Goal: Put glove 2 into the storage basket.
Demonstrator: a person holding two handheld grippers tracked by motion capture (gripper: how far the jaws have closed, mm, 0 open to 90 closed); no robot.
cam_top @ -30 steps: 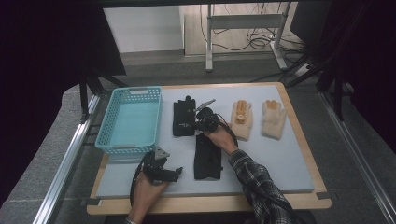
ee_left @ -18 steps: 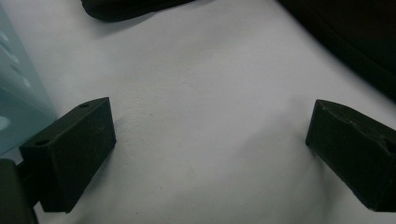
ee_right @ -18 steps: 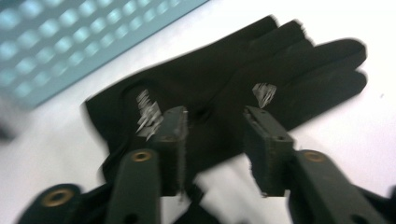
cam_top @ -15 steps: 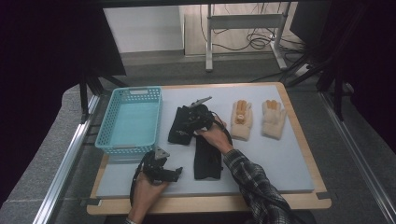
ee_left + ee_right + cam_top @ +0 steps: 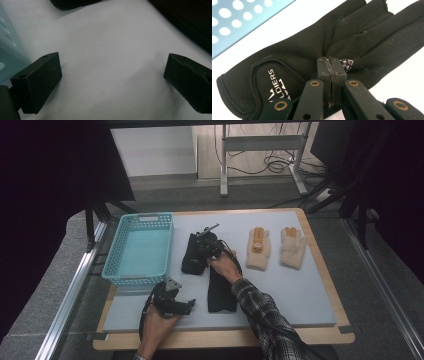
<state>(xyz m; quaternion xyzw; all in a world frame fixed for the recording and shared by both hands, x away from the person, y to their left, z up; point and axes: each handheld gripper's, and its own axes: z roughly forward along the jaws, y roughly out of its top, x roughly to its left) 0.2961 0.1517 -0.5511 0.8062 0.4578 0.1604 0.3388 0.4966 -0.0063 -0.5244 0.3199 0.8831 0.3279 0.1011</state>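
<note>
The right gripper [image 5: 204, 246] is pinching a fold of the black fabric glove with white lettering [image 5: 294, 62], its jaws pressed together on the cloth near the palm; they have just been closing, with the glove's fabric caught between them. That glove [image 5: 194, 254] is lying on the pale grey table mat [image 5: 300, 285], just to the right of the turquoise perforated plastic basket [image 5: 139, 249], whose hole-dotted wall [image 5: 242, 17] is showing at the top left of the right gripper view; whether the glove is lifting off the mat is hard to tell from above. A second black glove [image 5: 220, 287] is lying nearer the person, partly under the plaid-sleeved right forearm [image 5: 260, 312]. The left gripper [image 5: 175, 304] is resting low on the mat near the front edge, its jaws standing wide apart with nothing between them [image 5: 112, 80]; bare mat is showing in the gap. Two cream knitted gloves [image 5: 277, 247] are lying side by side well to the right.
</note>
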